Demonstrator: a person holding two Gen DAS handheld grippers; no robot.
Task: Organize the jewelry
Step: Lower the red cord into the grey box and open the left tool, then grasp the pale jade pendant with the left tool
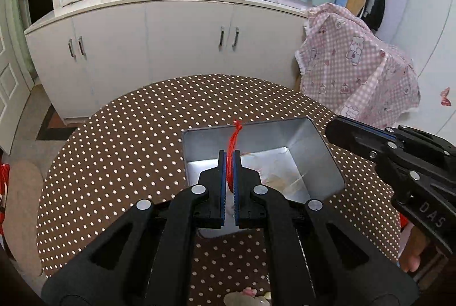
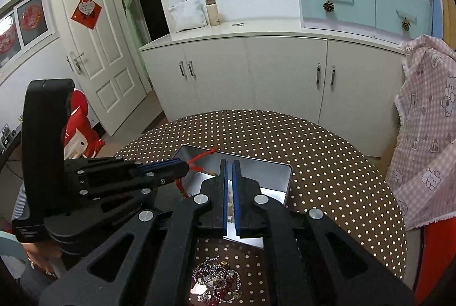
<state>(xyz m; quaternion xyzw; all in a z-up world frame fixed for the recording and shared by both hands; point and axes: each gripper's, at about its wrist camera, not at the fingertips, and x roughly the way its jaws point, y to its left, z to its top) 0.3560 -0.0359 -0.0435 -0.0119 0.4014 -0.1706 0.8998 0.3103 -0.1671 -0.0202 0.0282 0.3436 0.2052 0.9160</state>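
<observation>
Metal tin (image 1: 319, 146) holds pale trinkets; left gripper (image 1: 228, 160) clamps red cord (image 1: 234, 135); right gripper (image 2: 229, 172) clenched empty.

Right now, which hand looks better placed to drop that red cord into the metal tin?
The left. Its tongs are shut on the red cord, which already hangs over the open tin. The right tongs look shut with nothing visible between them, though they also point at the tin.

Lower run of red braided cord (image 1: 229, 177) hidden between blue pads, near wall of open silver metal tin (image 1: 319, 140) masked by black gripper linkage, tangled pile of bead-and-chain jewellery (image 2: 216, 280) partly covered, individual pieces indistinguishable
</observation>
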